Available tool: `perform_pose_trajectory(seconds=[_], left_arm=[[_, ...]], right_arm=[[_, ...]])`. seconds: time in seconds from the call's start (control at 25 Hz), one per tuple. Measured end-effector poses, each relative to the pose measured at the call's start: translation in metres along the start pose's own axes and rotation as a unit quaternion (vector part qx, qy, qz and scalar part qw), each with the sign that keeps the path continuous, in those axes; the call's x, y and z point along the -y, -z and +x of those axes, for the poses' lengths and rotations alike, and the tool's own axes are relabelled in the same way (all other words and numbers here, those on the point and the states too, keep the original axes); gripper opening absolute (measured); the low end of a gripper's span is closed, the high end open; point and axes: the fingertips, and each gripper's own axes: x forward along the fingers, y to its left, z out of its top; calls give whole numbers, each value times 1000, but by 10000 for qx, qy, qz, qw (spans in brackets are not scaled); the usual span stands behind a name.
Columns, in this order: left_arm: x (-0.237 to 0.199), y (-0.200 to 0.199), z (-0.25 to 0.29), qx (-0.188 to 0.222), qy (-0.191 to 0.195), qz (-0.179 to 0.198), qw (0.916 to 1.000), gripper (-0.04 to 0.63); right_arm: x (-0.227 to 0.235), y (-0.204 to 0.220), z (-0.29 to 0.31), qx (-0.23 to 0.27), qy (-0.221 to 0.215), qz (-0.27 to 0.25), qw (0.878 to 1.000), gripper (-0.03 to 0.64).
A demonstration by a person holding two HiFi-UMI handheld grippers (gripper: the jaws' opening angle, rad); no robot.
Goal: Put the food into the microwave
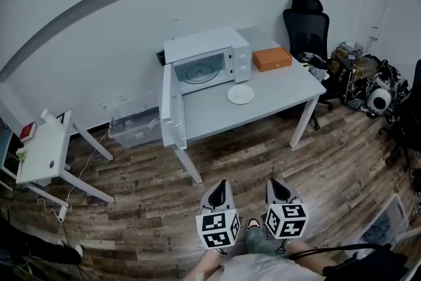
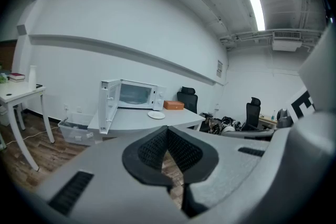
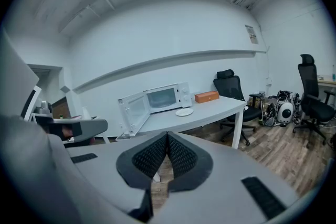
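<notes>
A white microwave (image 1: 207, 59) stands at the back of a grey table (image 1: 276, 105), its door (image 1: 170, 105) swung wide open to the left and the cavity showing a glass turntable. In front of it lies a white plate (image 1: 241, 95); I cannot tell what is on it. Both grippers hang low over the wooden floor, well short of the table. My left gripper (image 1: 222, 183) and right gripper (image 1: 272, 181) are shut with nothing in them. The left gripper view shows its pads (image 2: 157, 148) meeting, with the microwave (image 2: 134, 94) and plate (image 2: 156, 115) far ahead. The right gripper view likewise shows the microwave (image 3: 163, 97) and plate (image 3: 184, 112).
An orange box (image 1: 272, 58) lies on the table right of the microwave. A clear plastic bin (image 1: 135, 125) sits on the floor behind the table's left end. A small white side table (image 1: 43, 148) stands at the left. A black office chair (image 1: 306, 26) and clutter (image 1: 368, 82) fill the right.
</notes>
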Motion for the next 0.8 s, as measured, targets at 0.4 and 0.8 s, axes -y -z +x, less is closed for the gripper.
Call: perform_pose_trajectory(seconds=[0.4, 0.8], left_arm=[[-5, -14, 45, -48, -97, -137, 9998, 2], [-7, -33, 90, 18, -305, -214, 9993, 2]], right_arm=[[17, -22, 43, -125, -99, -71, 9998, 17], [37, -49, 82, -119, -286, -210, 9993, 17]])
